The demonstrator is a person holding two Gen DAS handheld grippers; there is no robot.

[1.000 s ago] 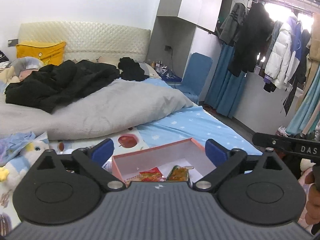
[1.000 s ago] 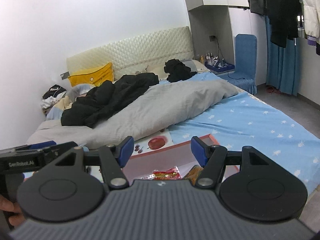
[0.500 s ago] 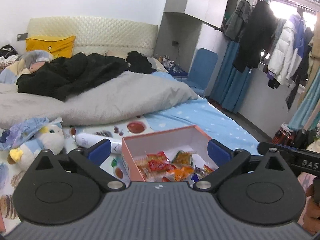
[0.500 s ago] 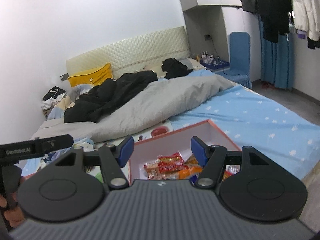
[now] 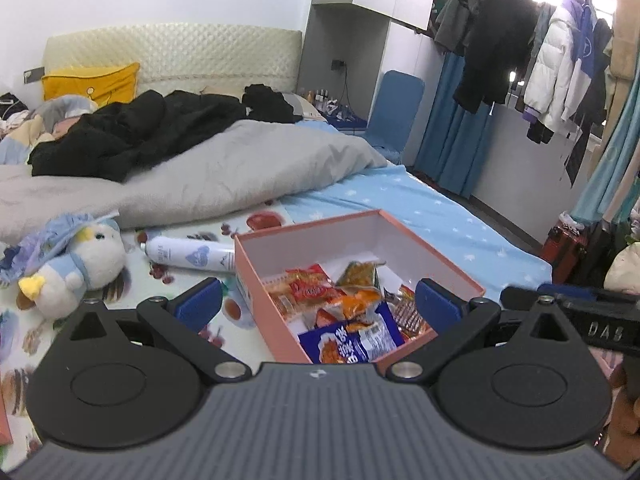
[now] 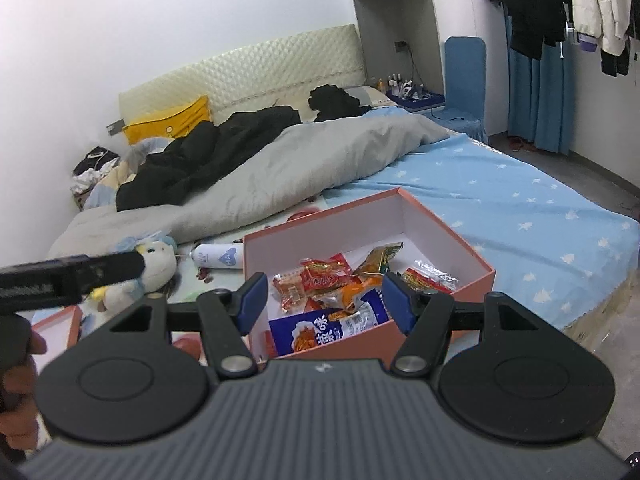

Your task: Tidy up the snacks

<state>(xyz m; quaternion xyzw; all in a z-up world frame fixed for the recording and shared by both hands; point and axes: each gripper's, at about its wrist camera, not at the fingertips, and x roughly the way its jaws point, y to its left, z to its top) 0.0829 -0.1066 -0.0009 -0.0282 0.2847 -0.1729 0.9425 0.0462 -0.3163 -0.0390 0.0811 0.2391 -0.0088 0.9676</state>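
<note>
An open pink box stands on the bed and holds several snack packets: red and orange ones and a blue bag at the near end. It also shows in the right wrist view, with the blue bag. My left gripper is open and empty, held above the box's near end. My right gripper is open and empty, also above the box's near end.
A white spray can lies left of the box. A plush duck lies further left. A grey duvet and black clothes cover the far bed. A second pink box part sits at the left. Clothes hang at the right.
Both grippers have risen and tilted down, so the inside of the box and its snacks have come into view. Both stay open.
</note>
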